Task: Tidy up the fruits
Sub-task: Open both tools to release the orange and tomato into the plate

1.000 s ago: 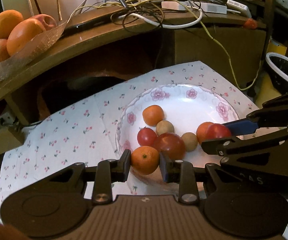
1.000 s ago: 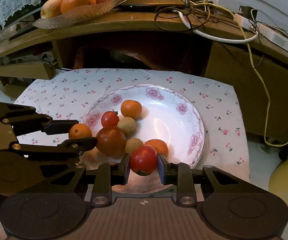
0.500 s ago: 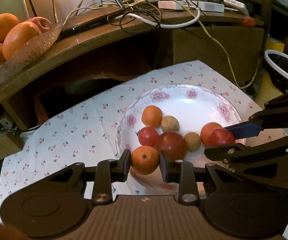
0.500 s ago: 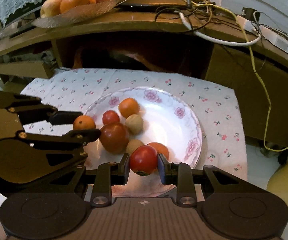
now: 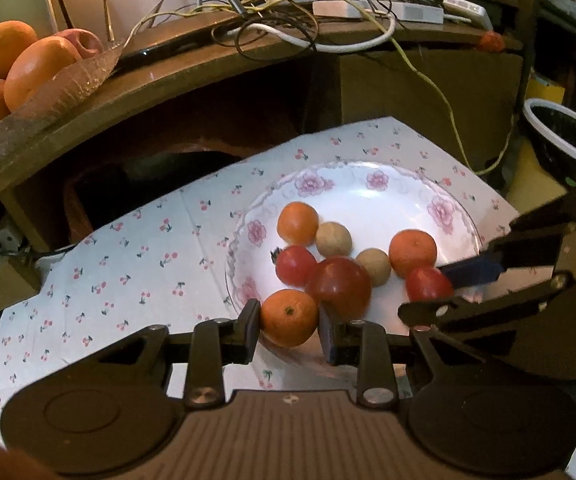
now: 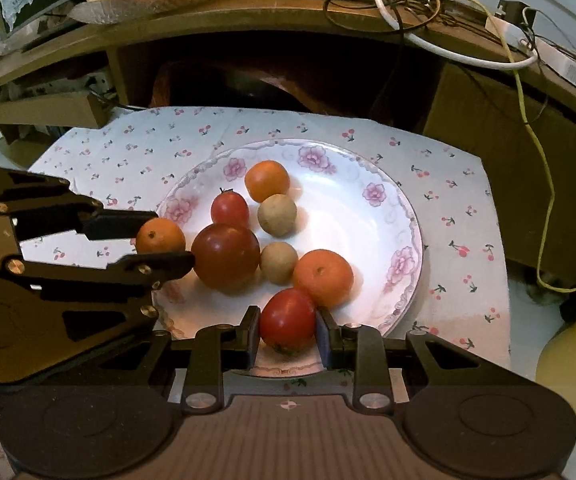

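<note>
The left tool (image 5: 289, 320) clamps one mandarin (image 5: 289, 317) at the plate's (image 5: 399, 196) near rim; the right tool (image 6: 286, 330) clamps one tomato (image 6: 287, 321) there too; beyond, on the plate, lie two mandarins, two tomatoes, two brown fruits; farther, a fruit dish (image 5: 40, 100) sits on a shelf.

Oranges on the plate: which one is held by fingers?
The orange at the plate's left edge, clamped by the left gripper; the other two lie free.
</note>
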